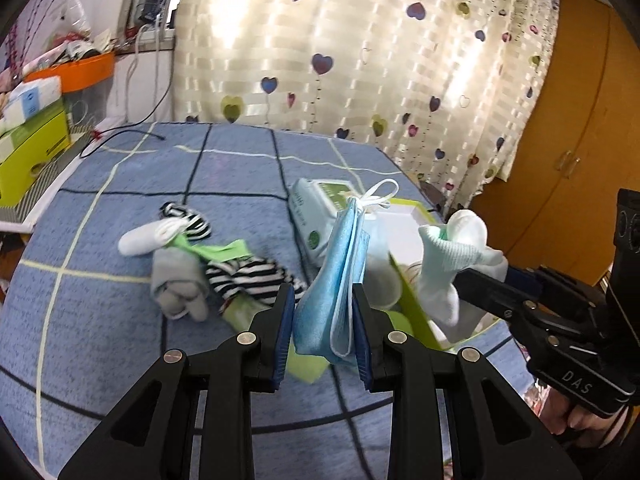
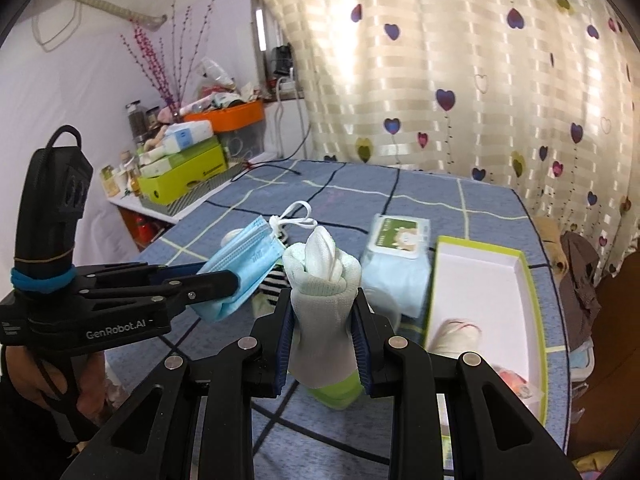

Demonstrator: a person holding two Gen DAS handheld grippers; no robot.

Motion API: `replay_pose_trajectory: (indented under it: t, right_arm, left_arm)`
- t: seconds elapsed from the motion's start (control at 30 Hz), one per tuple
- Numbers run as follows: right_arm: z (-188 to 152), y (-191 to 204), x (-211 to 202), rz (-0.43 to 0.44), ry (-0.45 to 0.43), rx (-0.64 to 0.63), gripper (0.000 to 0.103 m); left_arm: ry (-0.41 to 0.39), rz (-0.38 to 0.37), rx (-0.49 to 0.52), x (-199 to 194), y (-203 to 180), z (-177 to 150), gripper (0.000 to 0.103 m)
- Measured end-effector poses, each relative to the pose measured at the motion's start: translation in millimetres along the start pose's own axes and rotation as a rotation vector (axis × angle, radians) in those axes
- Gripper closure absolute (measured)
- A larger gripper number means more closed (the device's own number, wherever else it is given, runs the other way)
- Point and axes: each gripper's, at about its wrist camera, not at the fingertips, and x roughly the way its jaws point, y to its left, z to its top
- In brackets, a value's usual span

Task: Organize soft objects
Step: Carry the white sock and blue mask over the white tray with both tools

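Note:
My left gripper (image 1: pixel 324 332) is shut on a stack of folded blue face masks (image 1: pixel 340 280) with white ear loops, held above the blue checked bed cover (image 1: pixel 100 320). In the right wrist view the same masks (image 2: pixel 244 268) show at the left, in the left gripper (image 2: pixel 224 286). My right gripper (image 2: pixel 322 344) is shut on a rolled pair of pale green and white socks (image 2: pixel 324 300), also lifted; those socks (image 1: pixel 452 264) appear at the right of the left wrist view. Striped, grey and white socks (image 1: pixel 200 264) lie loose on the cover.
An open white box with a green rim (image 2: pixel 536 304) lies at the right with a pale rolled item inside. A wet-wipes pack (image 2: pixel 396 248) lies beside it. A cluttered side shelf with boxes (image 2: pixel 184 172) stands at the left, a heart-print curtain (image 2: pixel 440 80) behind.

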Motion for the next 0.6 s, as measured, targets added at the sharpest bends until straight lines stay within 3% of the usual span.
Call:
replay_pose_trajectory:
  t: [0.6]
  right_arm:
    - [-7, -52, -20, -0.077, -0.024, 0.072, 0.077]
  left_arm:
    - [0.020, -0.076, 0.080, 25, -58, 20, 0.074]
